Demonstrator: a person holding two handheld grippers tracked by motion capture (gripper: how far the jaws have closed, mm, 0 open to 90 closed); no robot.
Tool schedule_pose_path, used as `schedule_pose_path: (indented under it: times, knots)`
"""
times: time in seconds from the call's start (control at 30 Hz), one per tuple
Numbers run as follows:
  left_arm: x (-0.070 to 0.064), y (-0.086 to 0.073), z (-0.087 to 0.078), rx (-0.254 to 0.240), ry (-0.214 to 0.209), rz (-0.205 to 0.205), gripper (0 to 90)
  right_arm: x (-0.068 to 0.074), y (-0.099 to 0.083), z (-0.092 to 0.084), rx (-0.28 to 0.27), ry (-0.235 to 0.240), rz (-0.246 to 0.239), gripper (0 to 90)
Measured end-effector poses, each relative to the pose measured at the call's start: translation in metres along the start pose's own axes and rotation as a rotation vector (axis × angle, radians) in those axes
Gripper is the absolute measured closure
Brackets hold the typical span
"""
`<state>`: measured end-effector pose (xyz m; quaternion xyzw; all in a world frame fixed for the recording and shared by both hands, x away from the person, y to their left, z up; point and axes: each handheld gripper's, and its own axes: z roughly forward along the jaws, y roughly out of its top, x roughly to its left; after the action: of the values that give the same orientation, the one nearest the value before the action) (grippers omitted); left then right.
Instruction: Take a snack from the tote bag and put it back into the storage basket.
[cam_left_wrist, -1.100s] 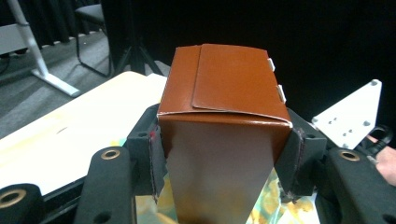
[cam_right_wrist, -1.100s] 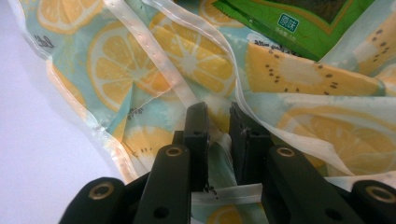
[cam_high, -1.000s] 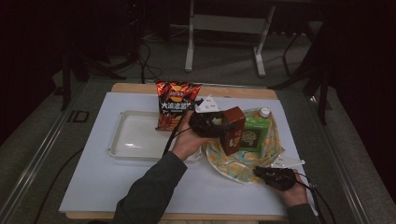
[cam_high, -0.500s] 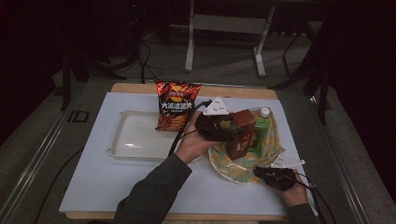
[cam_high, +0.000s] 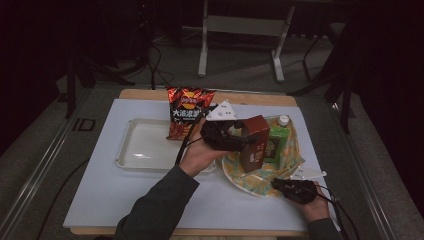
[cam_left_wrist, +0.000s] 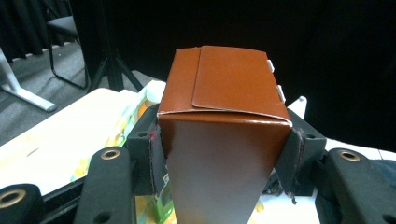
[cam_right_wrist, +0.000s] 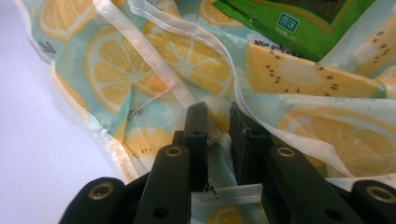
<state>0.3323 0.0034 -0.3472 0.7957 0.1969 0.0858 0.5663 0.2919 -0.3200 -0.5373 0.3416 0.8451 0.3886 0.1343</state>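
From the high view, my left gripper (cam_high: 235, 137) sits at the centre of the frame, its jaws clamped on a tall brown cardboard carton (cam_high: 254, 142) that tilts above a fruit-printed plastic bag (cam_high: 292, 157) lying open on the white table sheet (cam_high: 100, 190). A green drink carton with a white cap (cam_high: 277, 137) stands just behind the brown one, inside the bag. My right gripper (cam_high: 280, 184) is at the lower right, at the bag's near edge. A clear plastic tray (cam_high: 142, 147) lies left of centre, and a red crisp packet (cam_high: 187, 107) stands at its far right corner.

In the left gripper view, I see the brown carton (cam_left_wrist: 224, 126) in the middle of the frame, both pads pressed against its sides, its folded top facing me.

In the right gripper view, my jaws stand close together in the lower centre, pinching a fold of the bag's clear seam strip (cam_right_wrist: 219, 135). The lemon-printed film (cam_right_wrist: 121, 70) spreads across the frame, and the green carton (cam_right_wrist: 308, 23) shows at the upper right.
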Motion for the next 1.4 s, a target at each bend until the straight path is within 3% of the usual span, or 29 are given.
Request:
schedule_pose_path:
  times: [0.27,0.6,0.97,1.4]
  knots:
    - [0.005,-0.005,-0.022,-0.005,0.014,-0.001,42.5,0.000,0.000,0.000,0.000,0.000,0.001,77.4]
    - [0.016,-0.019,-0.049,-0.025,0.041,-0.034,42.5,0.000,0.000,0.000,0.000,-0.001,0.001,77.4]
    - [0.028,-0.039,-0.069,-0.017,0.091,-0.047,42.4,0.000,0.000,0.000,0.000,-0.002,0.002,77.4]
    - [0.043,-0.059,-0.081,0.006,0.144,-0.064,42.4,0.001,0.000,0.000,-0.002,-0.004,0.003,77.4]
